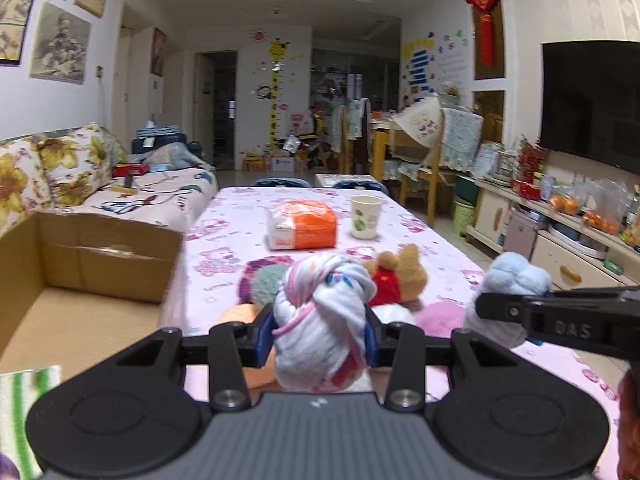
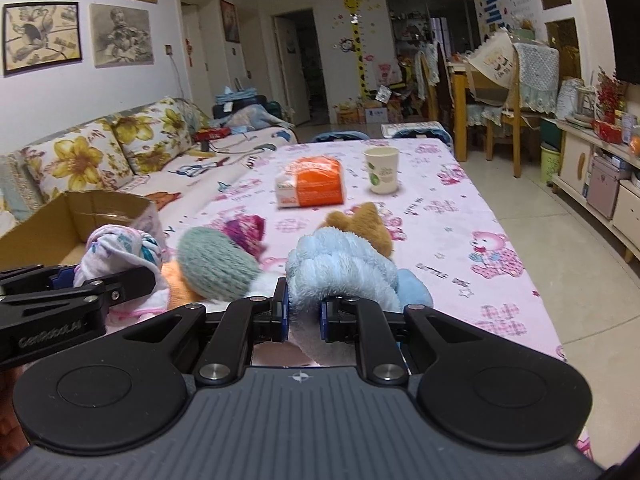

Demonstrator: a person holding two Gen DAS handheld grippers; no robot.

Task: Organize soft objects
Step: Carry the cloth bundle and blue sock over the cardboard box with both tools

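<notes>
Left wrist view. Left gripper (image 1: 320, 334) clamped on a knotted cloth bundle (image 1: 324, 312), white with pink and teal print, blue pads pressed into its flanks. Bundle standing roughly upright between the pads, long axis top to bottom, knot bulging above. Cardboard box (image 1: 92, 264) lying to the left of this gripper, open-topped, close alongside, its near wall at the edge of the surface (image 1: 432, 232). Judged: drop calls for a swing leftward over that wall. Left gripper the nearer of the two to the box. Right gripper (image 1: 486, 306) entering from the right edge, dark finger across a pale blue fluffy piece (image 1: 516, 280). Beyond the bundle, still on the pink printed cloth: a brown plush toy (image 1: 404, 270) with a red body, a grey-green knitted piece (image 1: 266, 282) rimmed in purple. Farther back, an orange tissue pack (image 1: 302, 228) and a paper cup (image 1: 366, 216).

Right wrist view. Right gripper (image 2: 304, 314) pinched narrow on the same pale blue fluffy piece (image 2: 340, 268), thick pile, lumpy and squashed where the pads bite, bulk spilling above and to the right. Box (image 2: 108, 210) far to the left here, past the left gripper (image 2: 120, 280) and its bundle (image 2: 120, 248), so a longer crossing for this hand. Knitted piece (image 2: 216, 264) ribbed, rounded, lying between the two grippers.
</notes>
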